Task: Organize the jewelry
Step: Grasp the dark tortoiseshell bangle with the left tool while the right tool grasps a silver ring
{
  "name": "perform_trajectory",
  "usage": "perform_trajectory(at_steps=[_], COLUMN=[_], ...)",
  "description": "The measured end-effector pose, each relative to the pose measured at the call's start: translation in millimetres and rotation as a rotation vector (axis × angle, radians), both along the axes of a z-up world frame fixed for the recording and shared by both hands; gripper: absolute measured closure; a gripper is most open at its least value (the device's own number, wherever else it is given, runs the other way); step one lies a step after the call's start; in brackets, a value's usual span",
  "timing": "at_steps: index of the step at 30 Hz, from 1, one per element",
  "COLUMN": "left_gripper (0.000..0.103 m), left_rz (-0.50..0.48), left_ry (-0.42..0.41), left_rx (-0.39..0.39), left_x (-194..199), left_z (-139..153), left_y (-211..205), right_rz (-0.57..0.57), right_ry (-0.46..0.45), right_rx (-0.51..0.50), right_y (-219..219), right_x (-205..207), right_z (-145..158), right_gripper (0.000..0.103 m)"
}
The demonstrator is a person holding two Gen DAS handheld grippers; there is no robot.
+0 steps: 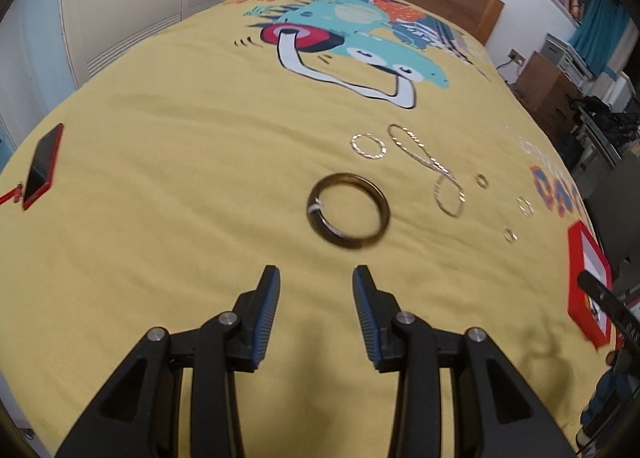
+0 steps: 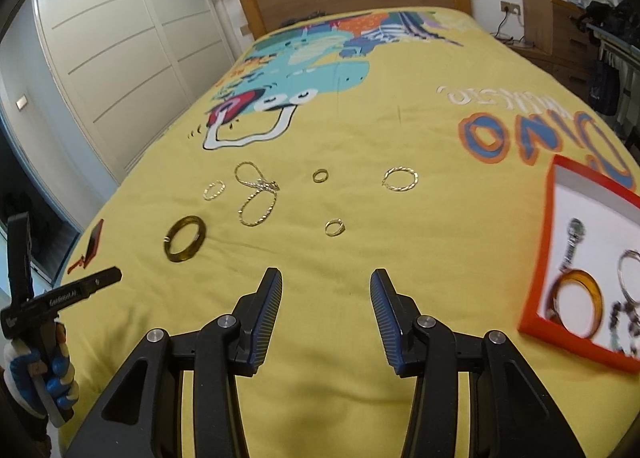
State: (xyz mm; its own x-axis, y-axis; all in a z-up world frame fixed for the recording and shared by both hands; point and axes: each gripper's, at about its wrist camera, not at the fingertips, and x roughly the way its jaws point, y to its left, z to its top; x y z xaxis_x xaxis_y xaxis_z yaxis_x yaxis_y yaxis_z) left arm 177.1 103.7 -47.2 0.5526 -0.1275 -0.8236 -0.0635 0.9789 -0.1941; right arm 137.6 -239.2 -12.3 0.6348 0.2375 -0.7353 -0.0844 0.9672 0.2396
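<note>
The dark olive, glossy bangle [image 1: 348, 215] lies flat on the yellow printed bedspread [image 1: 180, 162], just ahead of the left hand-held gripper [image 1: 316, 278], jaws apart and empty. A twisted gold chain [image 2: 256, 198], looped lengthwise, lies ahead-left of the right hand-held gripper [image 2: 326, 282], also apart and empty.

Left gripper [image 1: 314, 278] and right gripper [image 2: 326, 282] — both agape, empty.
</note>
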Motion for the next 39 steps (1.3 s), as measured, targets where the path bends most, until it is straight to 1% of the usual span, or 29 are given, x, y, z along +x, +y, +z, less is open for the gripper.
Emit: perform_trajectory(at_steps=[6, 9, 14, 17, 19, 20, 21, 23, 25, 27, 31, 35, 39], left_gripper=[0.067, 0.067, 0.068, 0.069, 0.076, 0.084, 0.091, 0.094, 0.094, 0.094, 0.094, 0.094, 0.094], left_rz=[0.012, 0.020, 0.010, 0.008, 0.002, -0.001, -0.008, -0.015, -0.021, -0.016, -0.006, -0.004, -0.008], left_ry=[0.046, 0.060, 0.079, 0.083, 0.078, 0.076, 0.073, 0.072, 0.068, 0.061, 0.047, 0.034, 0.015], left_rx=[0.002, 0.006, 0.019, 0.042, 0.069, 0.084, 0.098, 0.110, 0.127, 0.127, 0.120, 0.108, 0.104], left_x=[46.2, 61.6, 79.9, 85.6, 87.6, 87.7, 88.0, 88.5, 87.6, 84.5, 74.5, 62.7, 45.8], left_z=[-27.1, -36.4, -50.6, -55.3, -56.3, -56.3, -56.4, -56.6, -55.9, -53.1, -44.3, -32.0, -16.5], left_y=[-0.7, -1.0, -4.7, -8.6, -12.6, -14.4, -16.6, -18.7, -21.7, -22.0, -21.7, -20.9, -22.0], right_rz=[0.017, 0.021, 0.031, 0.031, 0.030, 0.031, 0.035, 0.042, 0.054, 0.064, 0.066, 0.073, 0.069], right_ry=[0.041, 0.058, 0.088, 0.102, 0.107, 0.110, 0.114, 0.121, 0.129, 0.129, 0.117, 0.094, 0.067], right_rx=[0.005, -0.002, -0.012, -0.015, -0.018, -0.020, -0.025, -0.036, -0.043, -0.057, -0.050, -0.040, -0.021], right_y=[6.8, 9.9, 14.6, 15.4, 15.5, 16.0, 17.4, 20.5, 24.3, 27.1, 26.0, 26.2, 25.6], right_x=[43.0, 58.8, 82.5, 93.6, 98.9, 101.3, 103.8, 106.9, 108.4, 108.2, 102.7, 90.5, 70.6], right_z=[-26.8, -39.2, -58.3, -66.8, -71.1, -73.2, -75.5, -78.7, -81.6, -82.8, -77.9, -65.3, -46.5], right_gripper=[0.057, 0.057, 0.057, 0.058, 0.062, 0.067, 0.069, 0.082, 0.082, 0.083, 0.083, 0.083, 0.083])
